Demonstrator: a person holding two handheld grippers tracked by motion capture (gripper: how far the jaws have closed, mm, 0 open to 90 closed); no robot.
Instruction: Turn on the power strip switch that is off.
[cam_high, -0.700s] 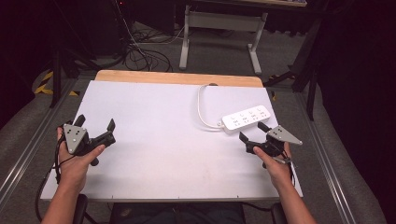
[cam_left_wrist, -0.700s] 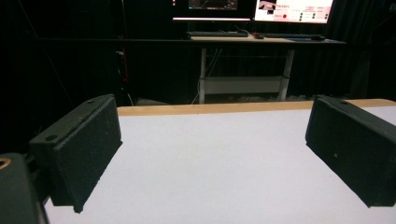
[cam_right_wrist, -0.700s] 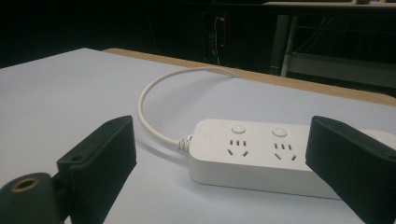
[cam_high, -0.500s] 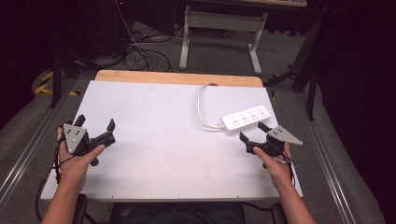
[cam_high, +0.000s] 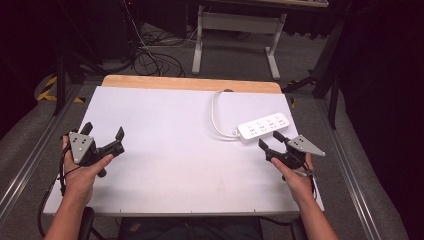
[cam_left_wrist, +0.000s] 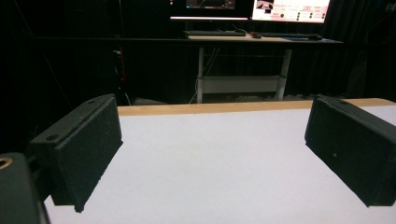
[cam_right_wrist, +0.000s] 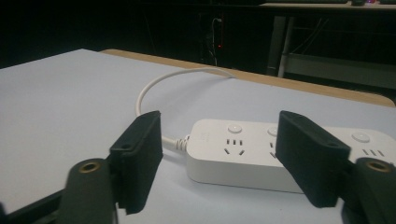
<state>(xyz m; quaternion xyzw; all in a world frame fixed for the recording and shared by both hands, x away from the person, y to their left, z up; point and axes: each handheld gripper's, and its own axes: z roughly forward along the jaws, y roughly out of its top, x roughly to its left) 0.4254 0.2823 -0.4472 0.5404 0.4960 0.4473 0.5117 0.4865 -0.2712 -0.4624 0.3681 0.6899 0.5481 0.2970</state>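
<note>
The work looks barely begun: the white plastic power strip (cam_high: 263, 128) lies flat and untouched toward the far right of the matte white tabletop (cam_high: 170, 150), and the right gripper (cam_high: 272, 141) sits just short of its near edge with jaws spread wide and nothing between them. In the right gripper view the strip (cam_right_wrist: 252, 154) fills the gap ahead of the two black jaws, near but apart from them, so the grasp itself, and whatever moving or plugging follows, is all left to do, as far as I can judge. The left gripper (cam_high: 104, 136) rests well away on the left side of the table, also open wide and empty; the left gripper view shows bare white surface between its jaws. The strip is a smooth, glossy, rounded-edge slab, with round raised buttons and slotted sockets along its top face. Its white round cord (cam_high: 216, 112) leaves the left end through a ribbed strain relief and curves in a loose arc toward the table's far edge, a strip of pale wood (cam_high: 190, 83). The jaws are flat rectangular blocks faced with a dull, slightly grainy black padding, which should grip the slick plastic fairly well. A grey three-cornered metal plate (cam_high: 306, 145) tops the right gripper.
</note>
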